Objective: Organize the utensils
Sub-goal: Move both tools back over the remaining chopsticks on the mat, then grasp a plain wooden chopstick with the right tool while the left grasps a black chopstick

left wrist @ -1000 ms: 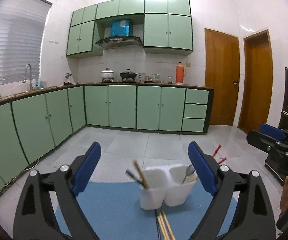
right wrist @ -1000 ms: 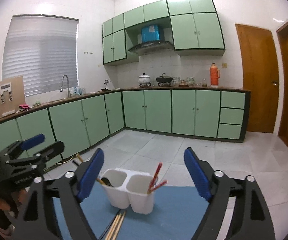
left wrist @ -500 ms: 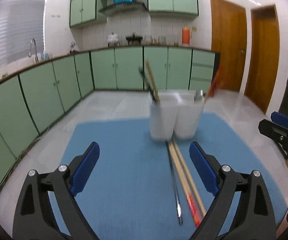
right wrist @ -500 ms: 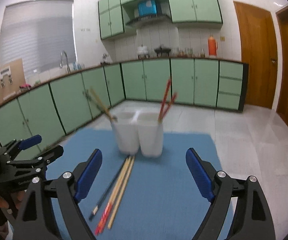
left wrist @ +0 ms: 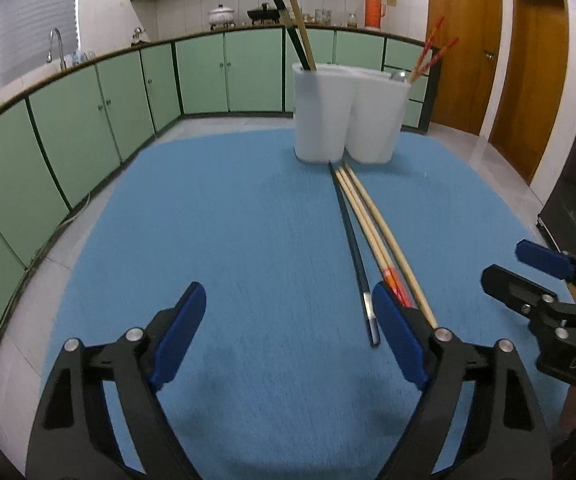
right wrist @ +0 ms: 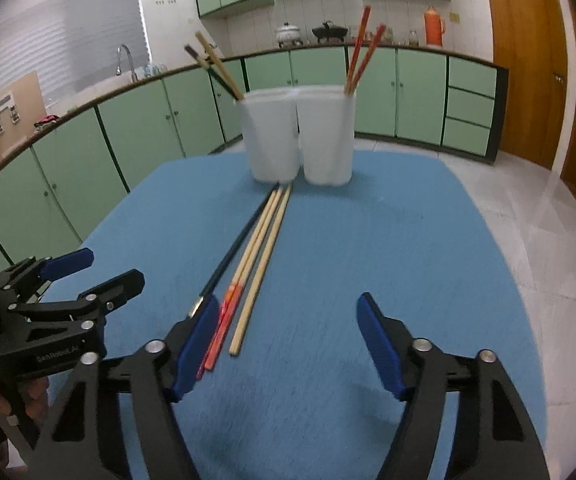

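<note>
both the left gripper (left wrist: 289, 332) and the right gripper (right wrist: 288, 340) are hovering released and empty over the blue mat (left wrist: 228, 240), while loose chopsticks (left wrist: 367, 232) are lying side by side, pointing toward 12 o'clock at the white two-cup utensil holder (left wrist: 349, 114) holding more chopsticks.

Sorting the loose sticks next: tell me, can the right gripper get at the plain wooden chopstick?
Probably yes: the open right gripper sits just behind the plain wooden chopstick, nothing lying over it.
</note>
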A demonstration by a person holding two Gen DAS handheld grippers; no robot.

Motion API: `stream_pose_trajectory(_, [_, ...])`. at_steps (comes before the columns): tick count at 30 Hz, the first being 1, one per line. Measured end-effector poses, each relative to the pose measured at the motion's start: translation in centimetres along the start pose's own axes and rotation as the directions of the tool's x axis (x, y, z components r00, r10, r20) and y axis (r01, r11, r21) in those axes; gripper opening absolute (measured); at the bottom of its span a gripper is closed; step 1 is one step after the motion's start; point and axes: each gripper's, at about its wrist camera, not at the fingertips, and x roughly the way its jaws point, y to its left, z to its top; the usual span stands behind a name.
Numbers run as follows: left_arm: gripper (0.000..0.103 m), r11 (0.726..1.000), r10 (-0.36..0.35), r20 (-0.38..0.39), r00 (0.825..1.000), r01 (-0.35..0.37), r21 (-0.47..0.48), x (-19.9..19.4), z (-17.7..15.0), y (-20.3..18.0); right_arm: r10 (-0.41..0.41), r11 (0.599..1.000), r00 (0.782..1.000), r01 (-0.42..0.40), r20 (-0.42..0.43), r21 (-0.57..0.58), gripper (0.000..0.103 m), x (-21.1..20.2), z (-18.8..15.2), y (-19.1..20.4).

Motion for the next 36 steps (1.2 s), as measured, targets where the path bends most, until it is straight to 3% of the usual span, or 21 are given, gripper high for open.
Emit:
stream_pose_trajectory(4, [0.074, 1.000, -0.014, -0.034, 0.999, 0.014, -0.006, 0.5, -0.9, 0.1, 0.009, 1.000, 1.000, -0.009, -0.022, 0.004, 0.056, 0.5, -1.0, 0.6])
stream_pose_trajectory(15, [0.074, 1.000, -0.017, -0.066, 0.998, 0.016, -0.004, 0.4, -1.5, 1.1, 0.038, 0.999, 0.994, -0.042, -0.107, -0.033, 0.027, 2.3, -2.4, 2.7])
stream_pose_trajectory(23, [0.074, 1.000, -0.026, -0.065, 0.998, 0.025, -0.011, 0.5, -1.3, 1.1, 0.021, 0.998, 0.990, -0.029, -0.141, -0.050, 0.020, 3.1, -2.6, 3.3])
stream_pose_trajectory(32, [0.074, 0.999, -0.036, -0.063, 0.997, 0.035, -0.018, 0.6, -1.5, 1.2, 0.006, 0.999, 0.990, -0.013, -0.144, -0.046, 0.020, 3.5, -2.5, 3.8])
stream_pose_trajectory(36, [0.074, 0.999, -0.042, -0.063, 0.997, 0.041, -0.014, 0.6, -1.4, 1.0, -0.017, 0.998, 0.989, 0.009, -0.148, -0.054, 0.013, 3.8, -2.5, 4.2])
